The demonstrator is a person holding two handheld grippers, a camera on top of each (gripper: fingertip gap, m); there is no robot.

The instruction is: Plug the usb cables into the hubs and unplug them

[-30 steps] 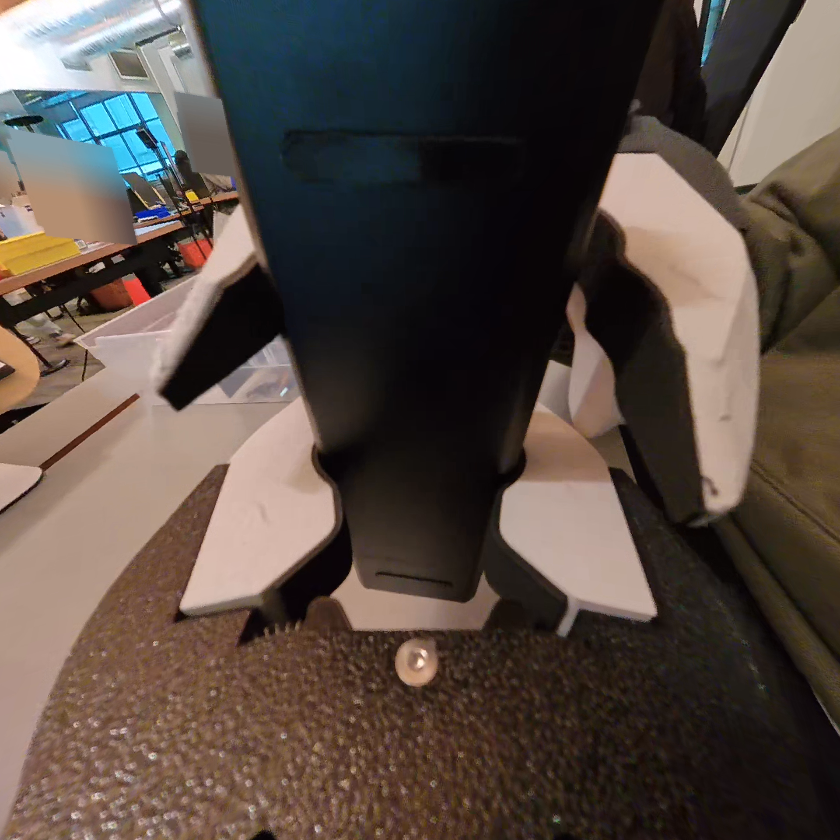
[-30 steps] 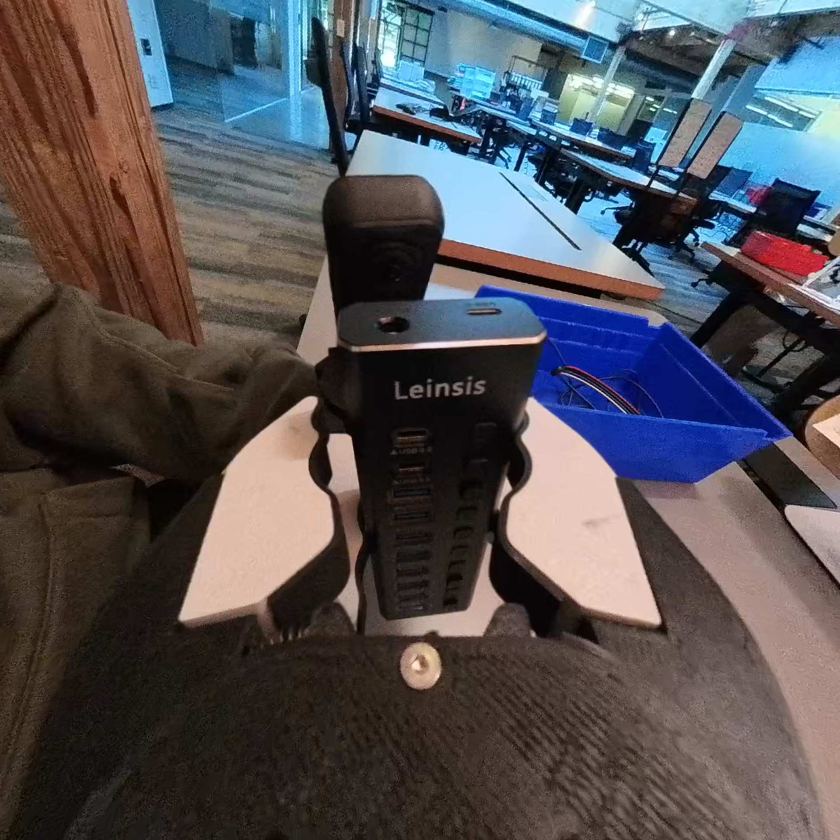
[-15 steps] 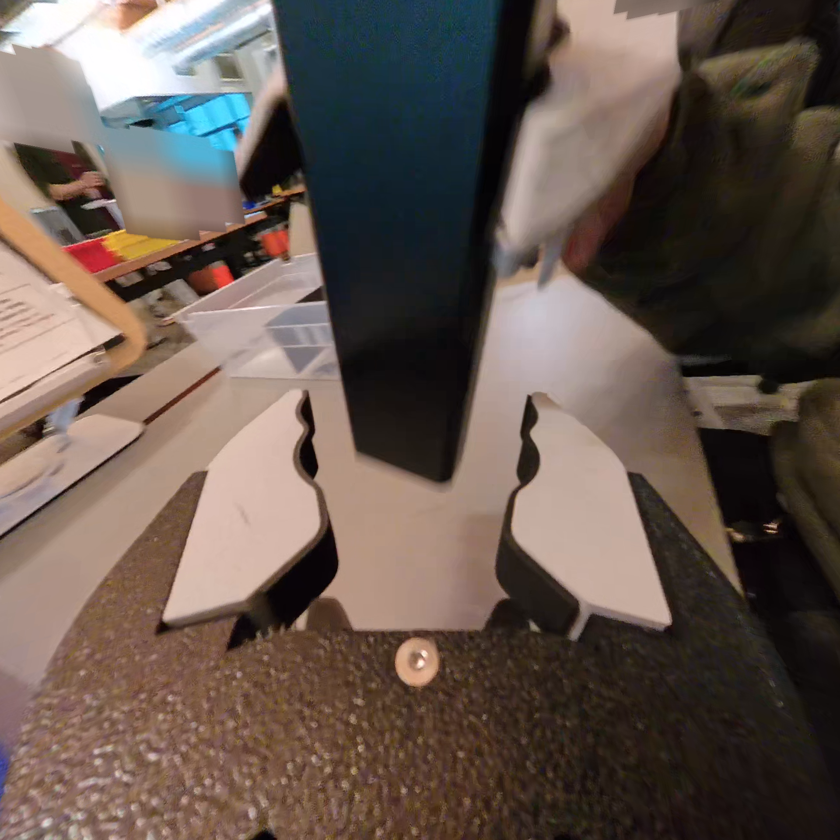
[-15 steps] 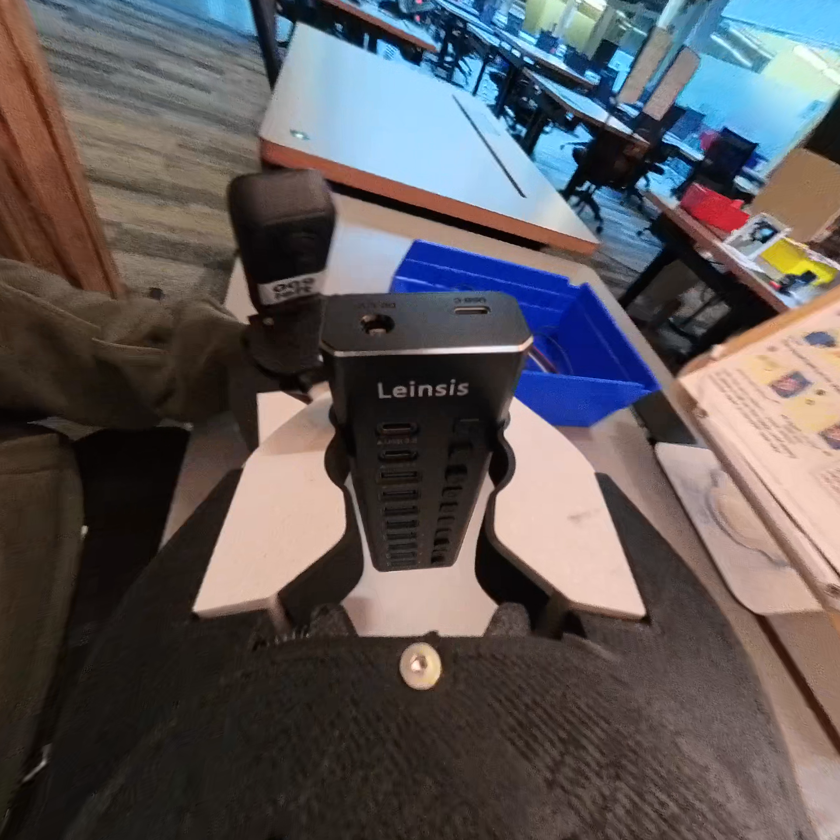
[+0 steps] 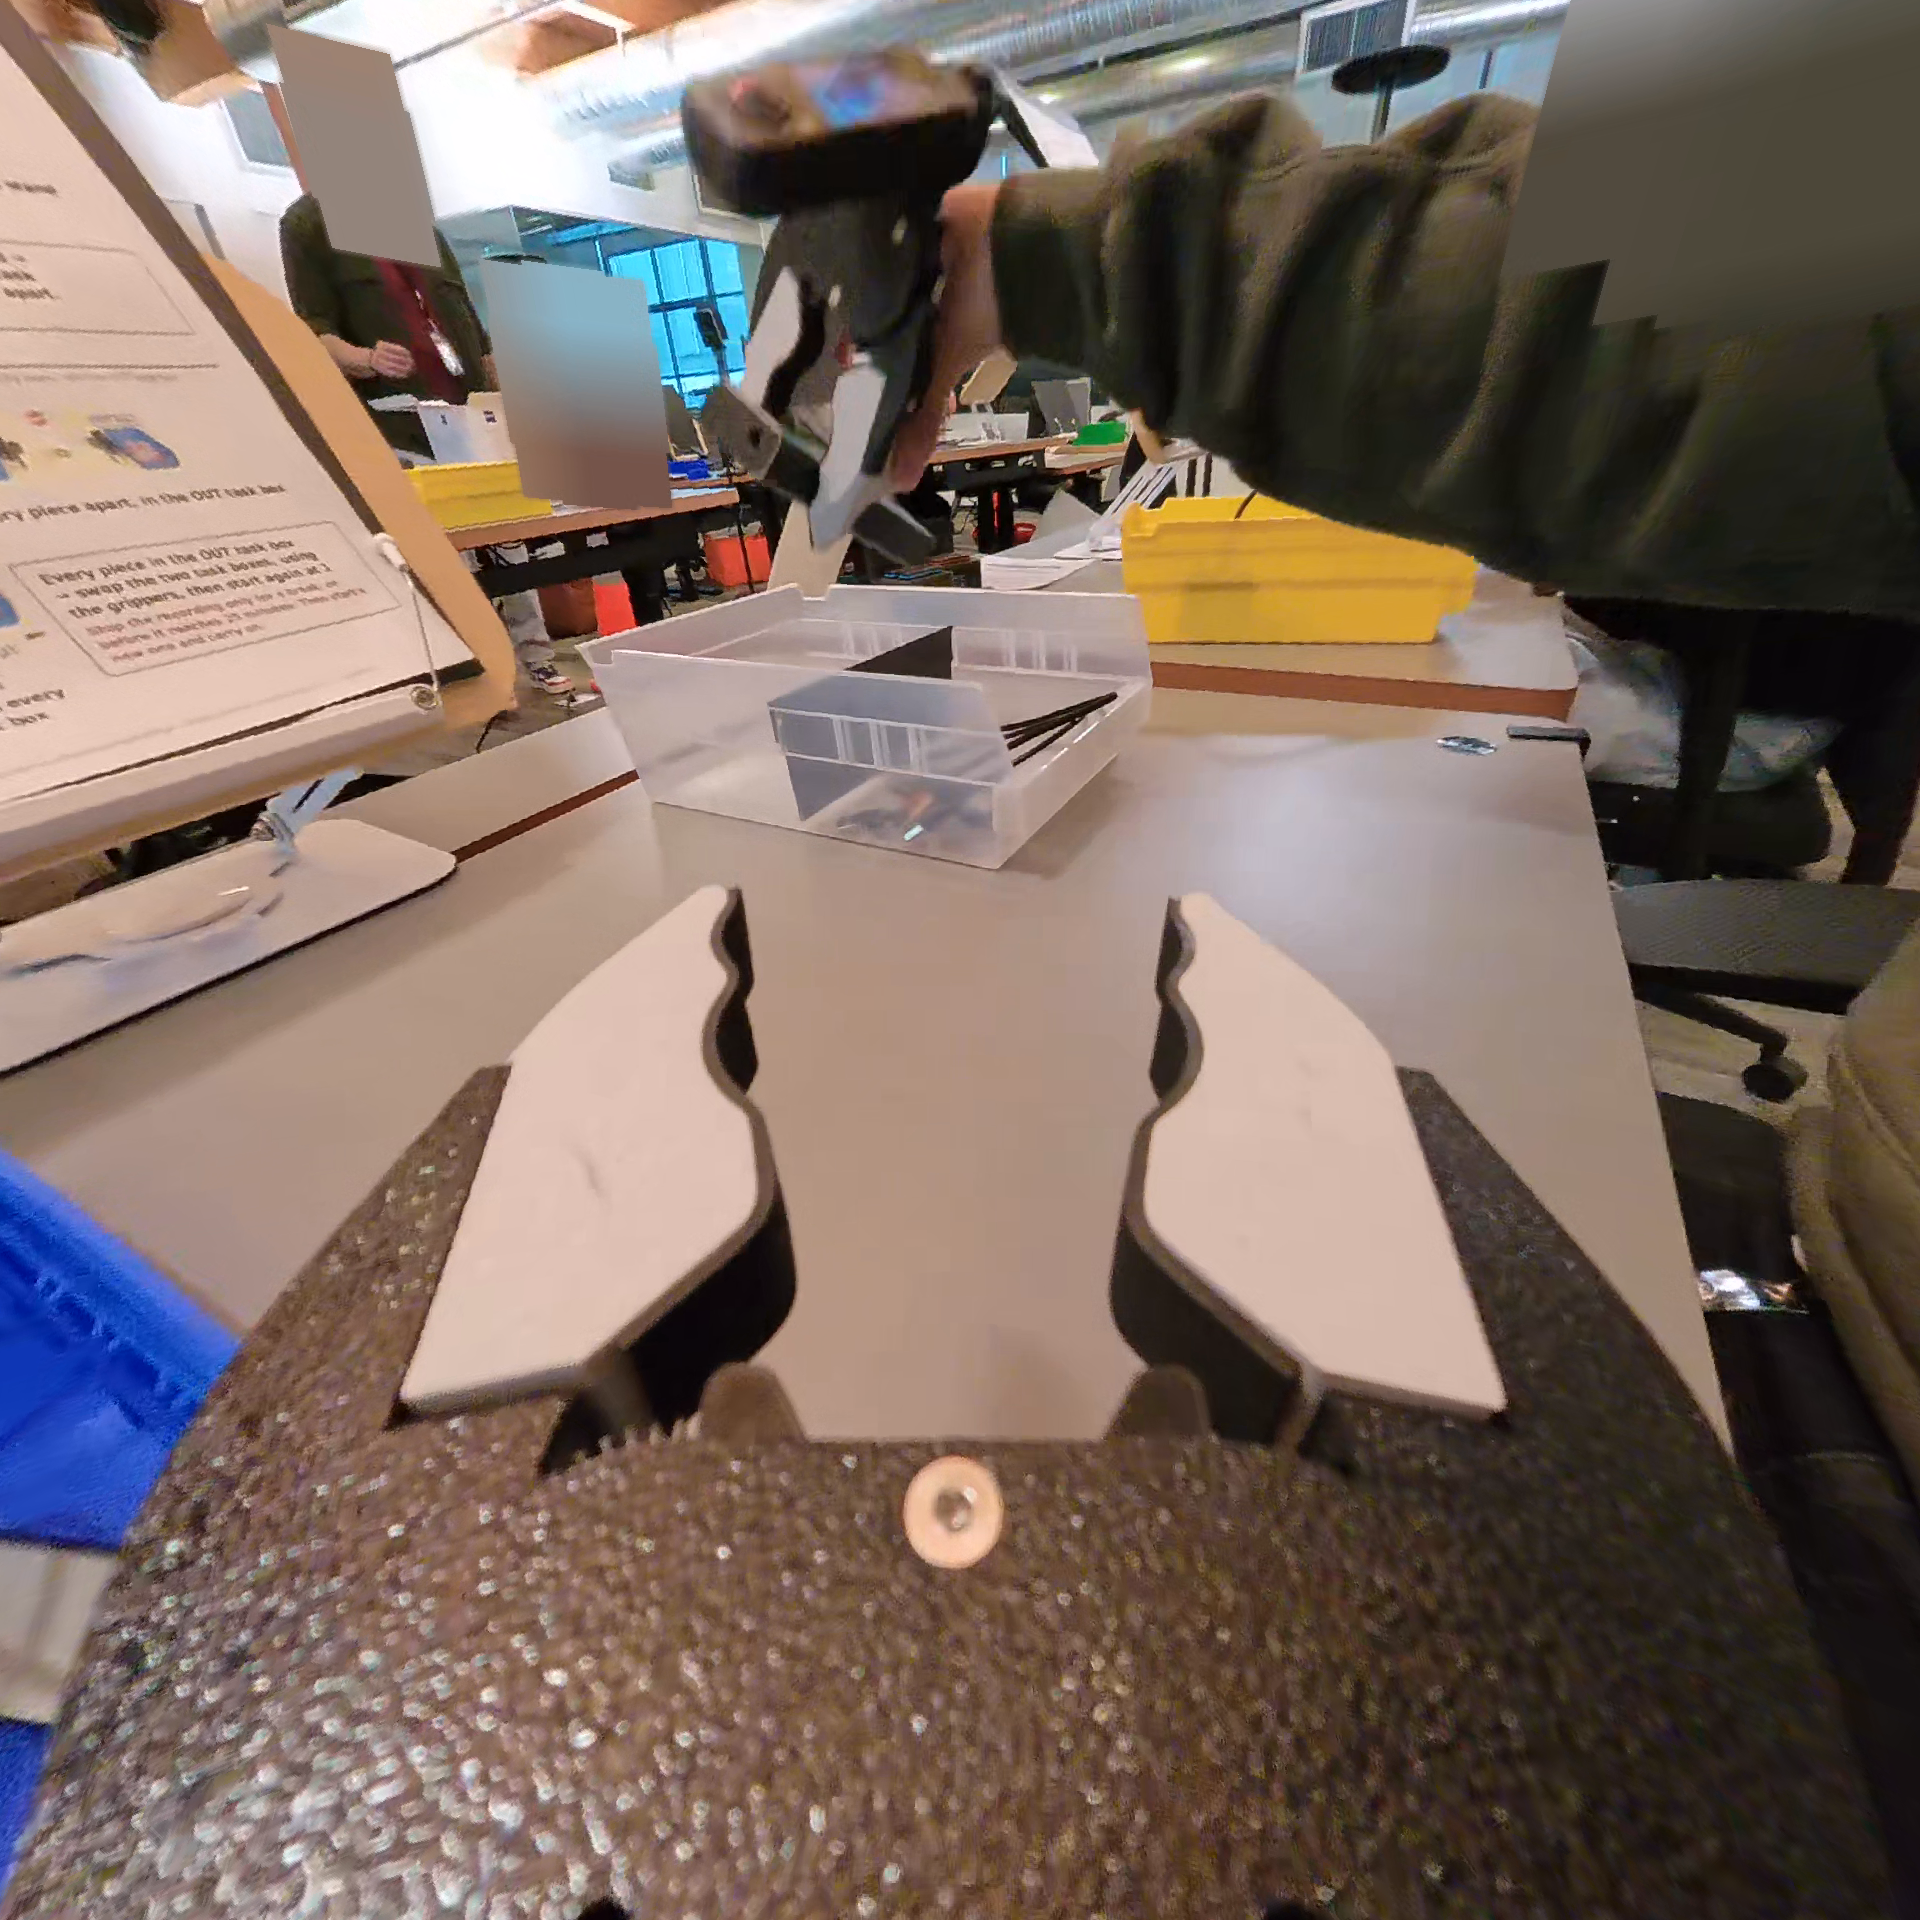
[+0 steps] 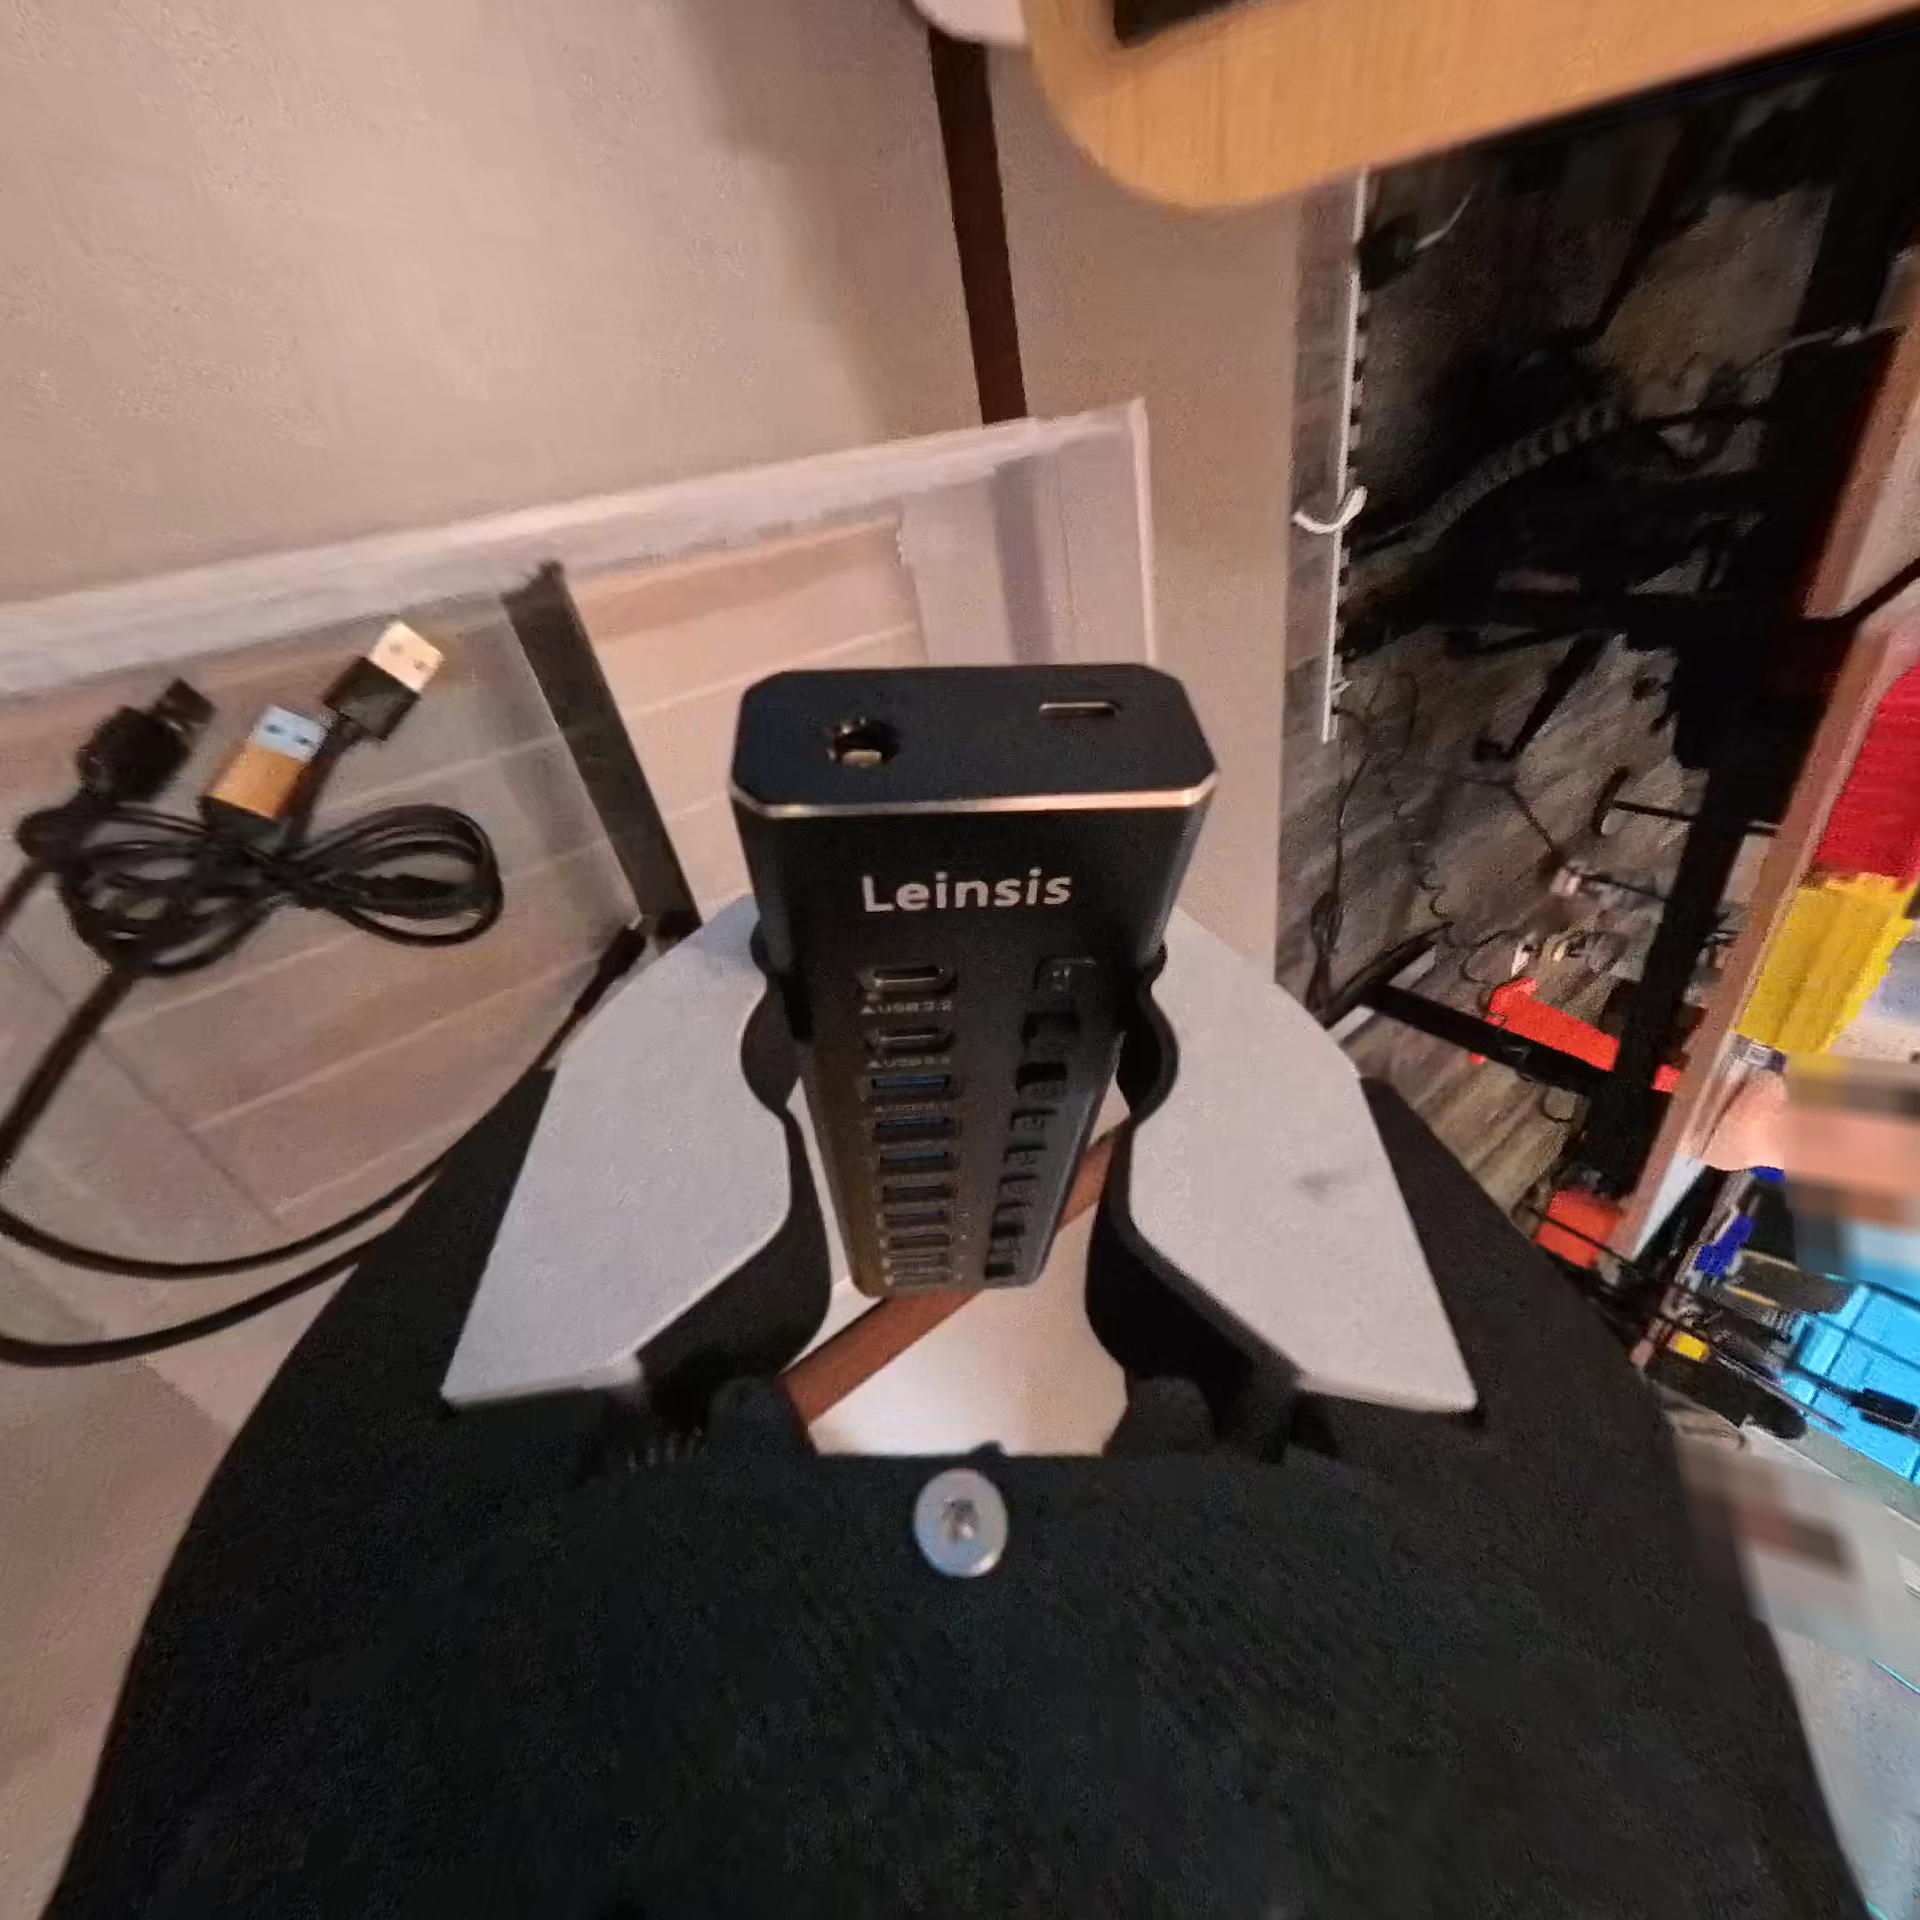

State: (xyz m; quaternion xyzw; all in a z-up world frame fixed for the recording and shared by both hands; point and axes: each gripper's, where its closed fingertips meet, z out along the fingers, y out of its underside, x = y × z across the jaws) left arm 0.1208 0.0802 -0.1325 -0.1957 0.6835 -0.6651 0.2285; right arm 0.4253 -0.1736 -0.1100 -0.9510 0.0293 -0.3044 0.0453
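Note:
My right gripper [image 6: 961, 966] is shut on a black USB hub [image 6: 966, 1039] with a row of ports, held upright between the fingers. Below it lies a clear plastic bin [image 6: 727, 499] holding black USB cables [image 6: 260, 862], one with a gold-coloured plug. In the left wrist view, the right gripper [image 5: 831, 488] hangs in the air over the clear bin [image 5: 883, 717], with the hub [image 5: 795, 462] in it, held by a hand in an olive sleeve. My left gripper [image 5: 951, 997] is open and empty, low over the grey table [image 5: 1299, 935].
An instruction board on a stand [image 5: 187, 499] is at the left. A blue bin [image 5: 83, 1351] sits at my near left. A yellow bin [image 5: 1288, 582] is behind the clear one. A chair [image 5: 1766, 935] is off the table's right edge. People stand in the background. There is about 40 centimeters between the tips of the two grippers.
My left gripper opened, let go of the hub's end and drew back. My right gripper carried the hub up and over the clear bin with the cables.

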